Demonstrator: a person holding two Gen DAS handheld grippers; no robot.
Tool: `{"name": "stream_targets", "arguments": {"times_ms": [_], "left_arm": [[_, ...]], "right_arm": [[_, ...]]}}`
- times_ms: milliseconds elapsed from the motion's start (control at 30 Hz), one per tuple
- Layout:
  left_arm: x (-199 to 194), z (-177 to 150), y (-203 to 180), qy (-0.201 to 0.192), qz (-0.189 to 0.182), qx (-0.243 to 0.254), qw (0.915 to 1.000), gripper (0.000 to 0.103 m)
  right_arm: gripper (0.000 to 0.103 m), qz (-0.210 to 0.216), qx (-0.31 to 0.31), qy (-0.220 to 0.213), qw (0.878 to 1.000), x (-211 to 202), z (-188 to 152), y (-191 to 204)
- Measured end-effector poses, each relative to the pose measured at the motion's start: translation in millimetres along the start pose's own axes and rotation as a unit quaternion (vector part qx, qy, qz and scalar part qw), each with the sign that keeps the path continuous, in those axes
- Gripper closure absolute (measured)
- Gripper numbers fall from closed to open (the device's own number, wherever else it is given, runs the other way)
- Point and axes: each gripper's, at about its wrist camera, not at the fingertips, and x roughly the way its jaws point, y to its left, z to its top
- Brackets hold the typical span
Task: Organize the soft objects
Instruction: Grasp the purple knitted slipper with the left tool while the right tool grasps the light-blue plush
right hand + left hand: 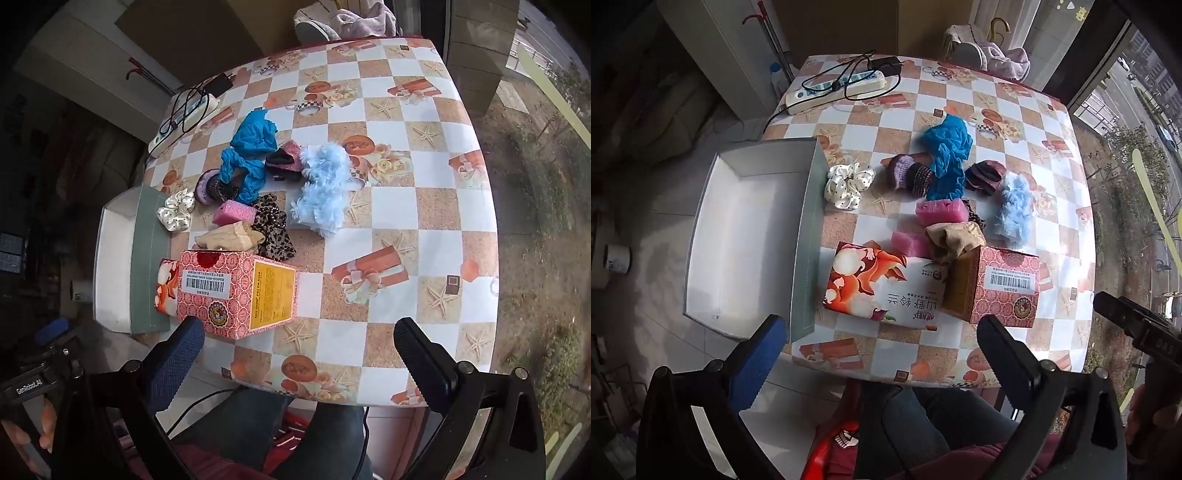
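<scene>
1. An empty white box with a grey-green flap sits at the left edge of the checkered tabletop.
2. Just right of the flap lies a cream polka-dot scrunchie.
3. Right of it, mid-tabletop, the soft things cluster: a purple knitted piece touching a crumpled blue cloth, a dark maroon scrunchie, and a fluffy light-blue scrunchie at the far right of the heap.
4. Nearer lie two pink sponges, a tan cloth and a leopard-print scrunchie.
5. At the near side stand an orange-and-white tissue pack and, touching its right, a red patterned carton.
6. A white power strip with black cables lies at the far left corner.
7. The left gripper hovers above the near edge, fingers released wide, grasping nothing.
8. The right gripper hovers likewise, fingers spread and empty.
</scene>
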Motion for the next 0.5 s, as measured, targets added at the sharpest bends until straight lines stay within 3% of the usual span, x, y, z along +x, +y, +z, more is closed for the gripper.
{"name": "stream_targets", "arguments": {"times_ms": [233, 433, 500], "left_arm": [[41.3, 71.1, -13.4, 0.01, -0.021, 0.057, 0.9981, 0.0], [111.7, 128.4, -24.9, 0.035, -0.044, 0.098, 0.9936, 0.0], [142.4, 139.8, -25.2, 0.053, -0.035, 0.113, 0.9916, 0.0]], "right_arm": [[0.0, -0.04, 0.03, 0.01, 0.999, 24.2, 21.1, -11.7], [0.0, -0.07, 0.049, 0.04, 0.995, 63.3, 52.4, -20.3], [0.0, -0.078, 0.056, 0.052, 0.994, 79.1, 65.0, -22.3]]}}
